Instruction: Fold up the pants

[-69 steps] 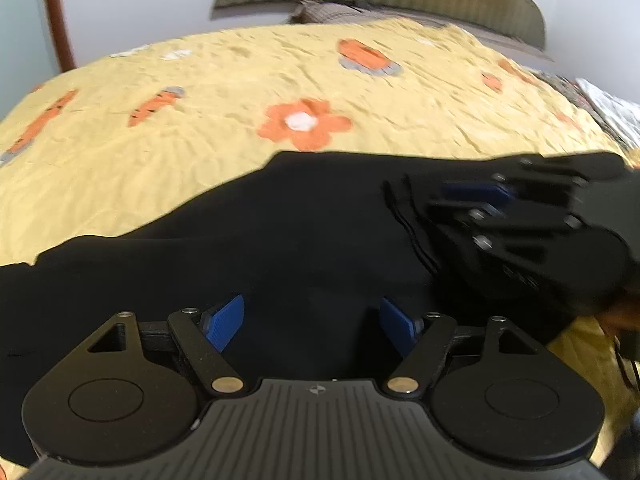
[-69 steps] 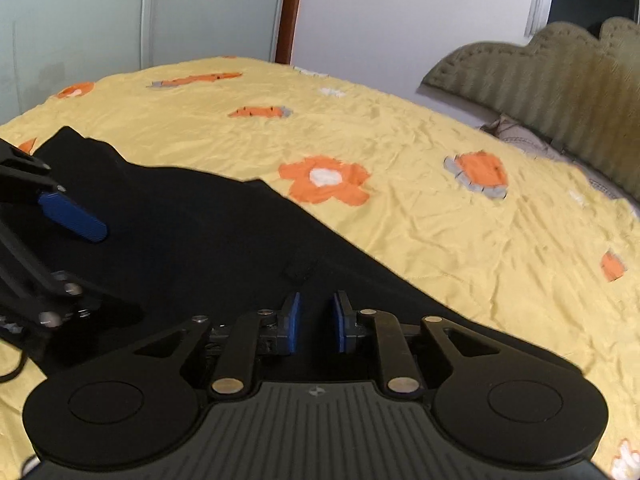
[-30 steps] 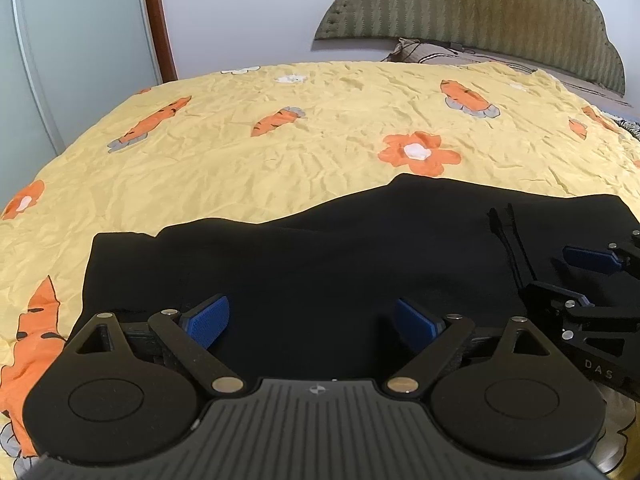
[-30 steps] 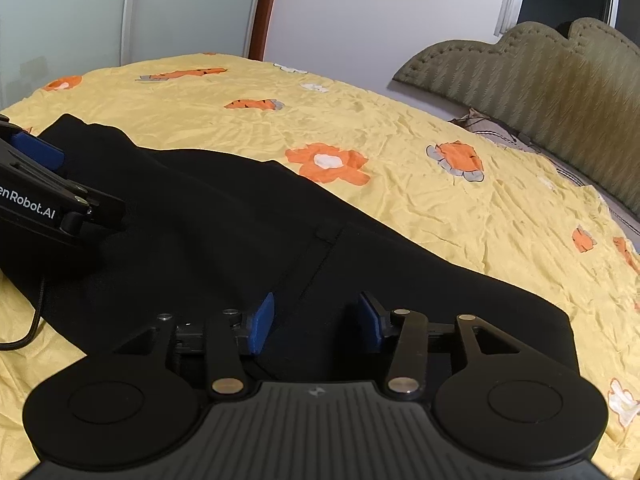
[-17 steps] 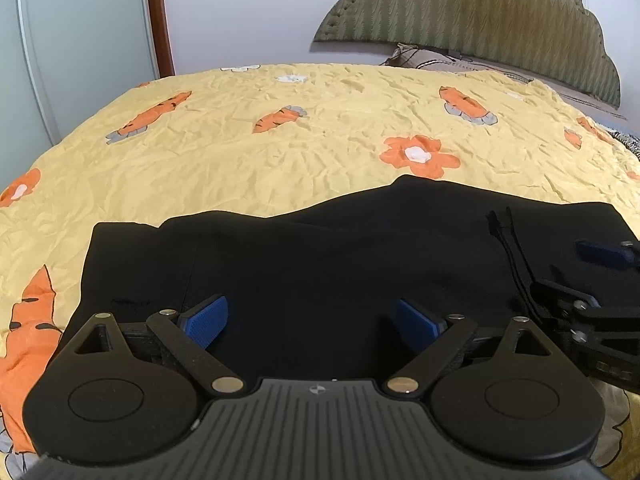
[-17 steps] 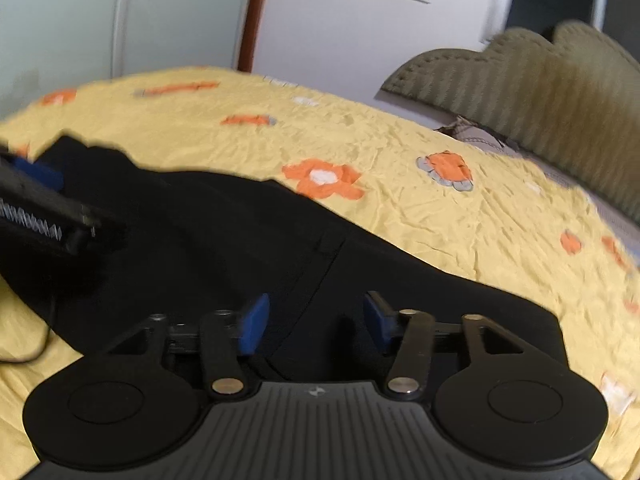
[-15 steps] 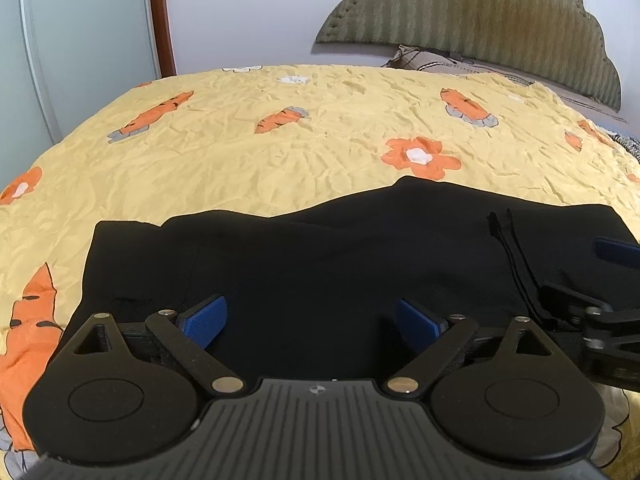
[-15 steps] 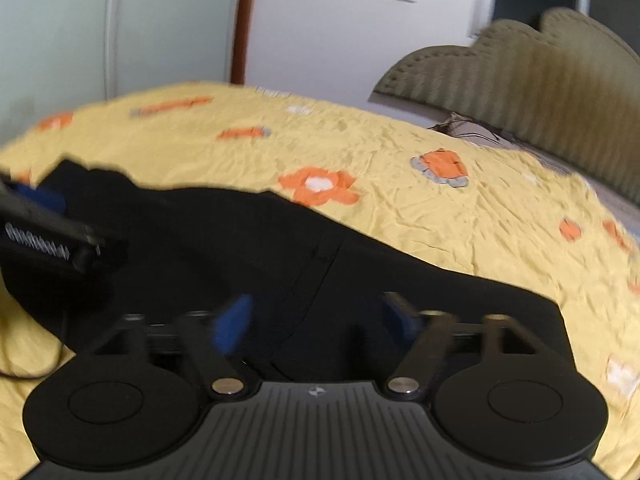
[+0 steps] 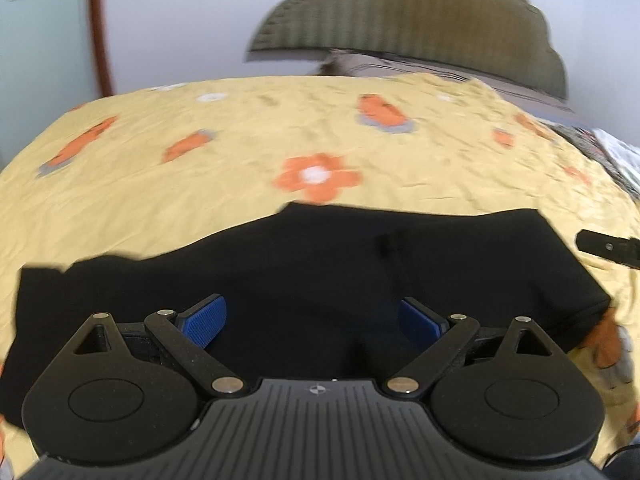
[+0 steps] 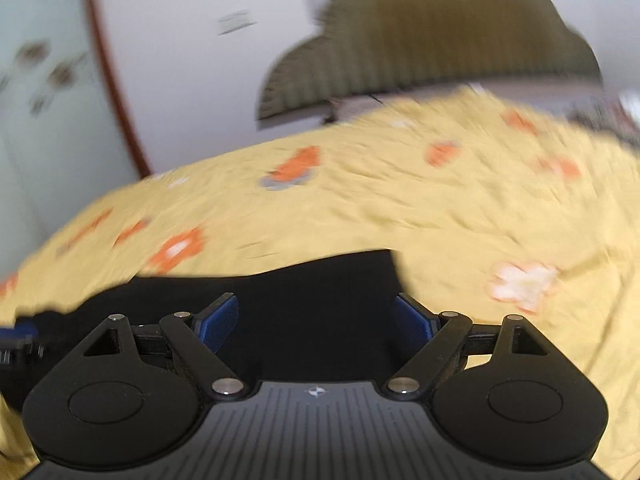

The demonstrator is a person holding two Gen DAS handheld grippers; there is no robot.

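Hovering over the bed (image 9: 160, 200), both tools spread wide and gripping nothing: left tool (image 9: 312, 320) with blue pads standing well apart above black cloth, right tool (image 10: 316, 318) likewise gaping over the cloth's end. Lying flat just ahead of and beneath both tools, the black pants (image 9: 320, 264), long axis running side to side across the left tool's view. Ending just beyond the right tool's right-hand pad, one end of the pants (image 10: 320, 280); judging from that, right hand nearer that end, probably the edge to seize for the next fold.
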